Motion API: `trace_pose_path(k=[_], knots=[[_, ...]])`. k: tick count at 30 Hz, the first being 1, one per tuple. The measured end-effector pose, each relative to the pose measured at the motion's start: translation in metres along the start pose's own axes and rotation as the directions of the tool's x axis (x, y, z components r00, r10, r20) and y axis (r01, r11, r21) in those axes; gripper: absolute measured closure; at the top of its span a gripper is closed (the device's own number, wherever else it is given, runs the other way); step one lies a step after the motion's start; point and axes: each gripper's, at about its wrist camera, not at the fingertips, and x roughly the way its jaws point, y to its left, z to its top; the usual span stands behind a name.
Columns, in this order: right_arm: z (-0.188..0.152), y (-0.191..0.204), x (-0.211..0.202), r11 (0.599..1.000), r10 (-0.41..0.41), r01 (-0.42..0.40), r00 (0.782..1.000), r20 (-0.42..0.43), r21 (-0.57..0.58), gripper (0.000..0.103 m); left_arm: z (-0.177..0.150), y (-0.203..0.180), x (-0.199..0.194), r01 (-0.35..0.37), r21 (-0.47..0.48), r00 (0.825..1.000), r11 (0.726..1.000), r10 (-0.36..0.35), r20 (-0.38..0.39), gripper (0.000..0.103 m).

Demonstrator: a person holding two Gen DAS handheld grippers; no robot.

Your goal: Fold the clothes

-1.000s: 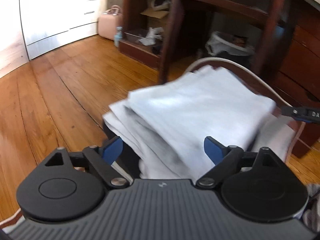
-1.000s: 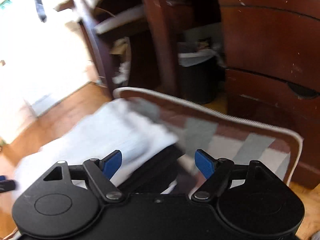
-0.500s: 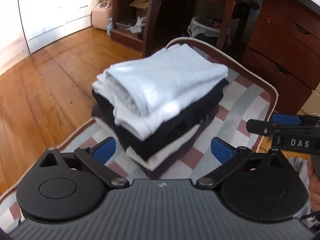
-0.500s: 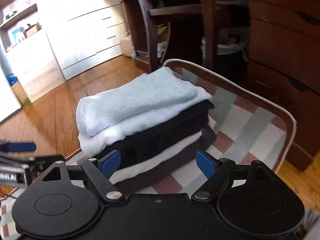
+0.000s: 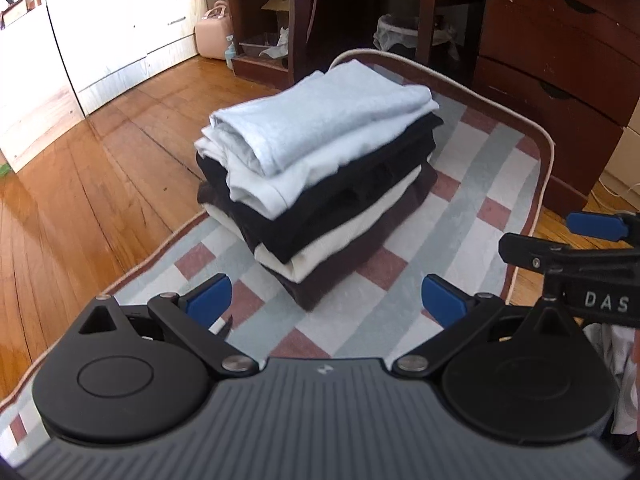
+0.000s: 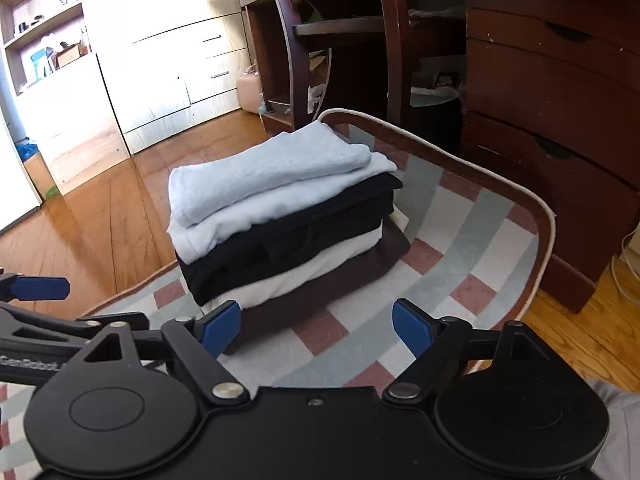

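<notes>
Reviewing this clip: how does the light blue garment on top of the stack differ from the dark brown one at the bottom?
The light blue garment lies on top with nothing on it; the dark brown garment lies on the checked rug, under all the others. The light blue garment shows its whole upper face; of the dark brown garment only edges show. Both are folded flat, and no gripper touches either.

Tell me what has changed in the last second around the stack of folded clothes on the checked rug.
Both grippers drew back from the stack of folded clothes. The left gripper and the right gripper stand open and empty. The stack stayed in place on the checked rug, pale blue folded garment on top.
</notes>
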Motion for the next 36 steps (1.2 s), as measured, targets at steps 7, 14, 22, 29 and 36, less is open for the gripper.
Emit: trace_pose_path(k=[7, 14, 22, 29, 36], knots=[[-0.024, -0.005, -0.005, 0.998, -0.059, 0.059, 0.998, -0.022, -0.018, 0.014, -0.023, -0.015, 0.011, -0.033, 0.001, 0.998, 0.999, 0.033, -0.05, 0.0], [-0.039, -0.01, -0.003, 0.993, -0.111, 0.111, 0.994, -0.011, -0.037, 0.014, -0.036, -0.025, 0.017, -0.062, -0.011, 0.995, 0.998, 0.061, -0.074, 0.0], [-0.039, -0.005, -0.007, 0.994, -0.094, 0.094, 0.996, 0.0, -0.062, 0.014, -0.039, -0.027, 0.016, -0.087, -0.011, 0.994, 0.996, 0.086, -0.067, 0.0], [-0.042, -0.002, -0.014, 0.989, -0.122, 0.124, 0.992, 0.024, -0.085, 0.014, -0.04, -0.024, 0.019, -0.122, -0.032, 0.99, 0.992, 0.119, -0.07, 0.0], [-0.042, -0.004, -0.011, 0.99, -0.12, 0.121, 0.993, 0.013, -0.079, 0.014, -0.04, -0.026, 0.019, -0.124, -0.016, 0.99, 0.992, 0.123, -0.072, 0.0]])
